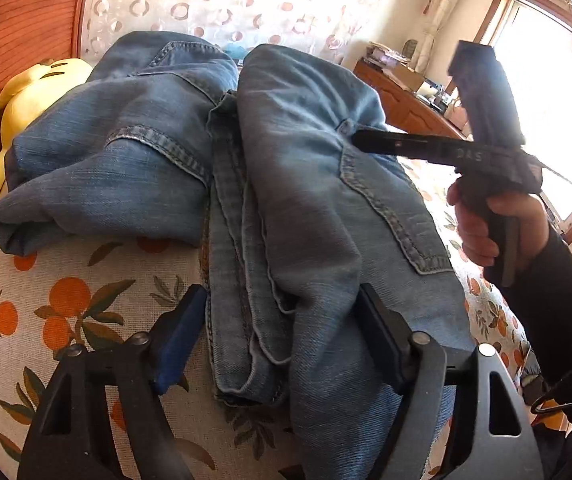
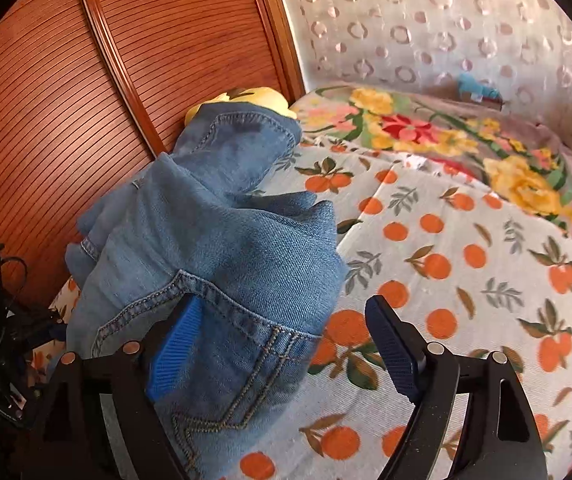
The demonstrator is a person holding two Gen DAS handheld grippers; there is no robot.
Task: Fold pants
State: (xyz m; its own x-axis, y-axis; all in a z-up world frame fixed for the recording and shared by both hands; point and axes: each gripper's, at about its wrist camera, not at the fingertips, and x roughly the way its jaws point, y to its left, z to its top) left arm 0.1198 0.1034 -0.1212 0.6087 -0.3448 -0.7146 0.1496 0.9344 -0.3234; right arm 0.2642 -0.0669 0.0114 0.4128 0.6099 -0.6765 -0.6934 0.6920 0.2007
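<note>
**Jeans bunched on the bed, both tongs spread**

Left wrist view: the jeans (image 1: 286,184) lie in a thick, folded heap on the bed (image 1: 85,292), which has an orange-print sheet. One denim mass is doubled over at the left, and a back-pocket panel runs down the right toward the camera. The left tongs (image 1: 281,332) stand spread, straddling the near layered edge of the denim; the pads sit at either side of the cloth without visibly pinching it, so I read them as released. The right tongs (image 1: 360,140) reach in from the right, held by a hand (image 1: 486,228) in a dark sleeve, with the tips over the pocket area. A yellow plush toy (image 1: 33,100) lies behind the heap.

Right wrist view: the right tongs (image 2: 286,340) are wide apart. The blue left pad (image 2: 173,356) lies against a stitched pocket seam of the jeans; the other pad hangs over bare sheet, so nothing is gripped.

To do the step well, I judge, each side should catch all layers of one edge together, then pull taut before laying over, so the fold lands flat.

Only this view shows the flowered blanket (image 2: 486,160) and the free sheet beside the jeans; only the left view shows the whole heap and the holding hand.
</note>
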